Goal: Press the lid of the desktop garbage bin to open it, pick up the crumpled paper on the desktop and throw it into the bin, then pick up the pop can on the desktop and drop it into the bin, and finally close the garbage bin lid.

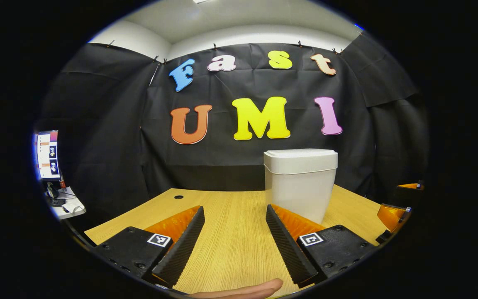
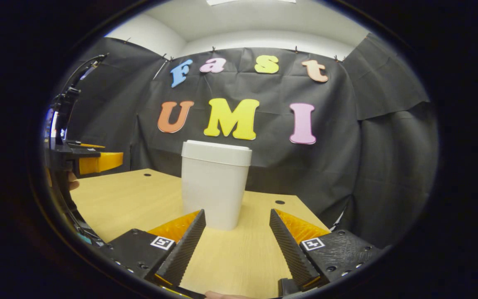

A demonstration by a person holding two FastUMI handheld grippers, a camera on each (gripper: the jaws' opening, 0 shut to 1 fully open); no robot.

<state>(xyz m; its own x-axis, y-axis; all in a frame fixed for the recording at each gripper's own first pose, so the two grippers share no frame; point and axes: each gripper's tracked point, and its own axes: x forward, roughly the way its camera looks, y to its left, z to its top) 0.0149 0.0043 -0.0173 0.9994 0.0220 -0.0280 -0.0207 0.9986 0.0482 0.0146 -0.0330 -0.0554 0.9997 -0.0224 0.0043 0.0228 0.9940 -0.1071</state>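
- Fingertip (image 1: 259,287) of the person, at the bottom edge of the left gripper view, over the bench (image 1: 230,232).
- Left gripper (image 1: 235,236): fingers spread apart, nothing between them, held above bare bench wood; seen again at the left edge of the right gripper view (image 2: 98,162), a hand (image 2: 72,181) behind it.
- Right gripper (image 2: 237,241): fingers spread apart, holding nothing, above the bench (image 2: 131,199); seen also at the right edge of the left gripper view (image 1: 394,214).
- Bin (image 1: 299,182): white, upright on the bench, lid (image 1: 300,160) down; ahead of both grippers, touched by neither. In the right gripper view the bin (image 2: 215,189) stands left of centre, lid (image 2: 216,153) flat on top.
- Screen (image 1: 48,154) and a small side table (image 1: 69,206), far left, beyond the bench.
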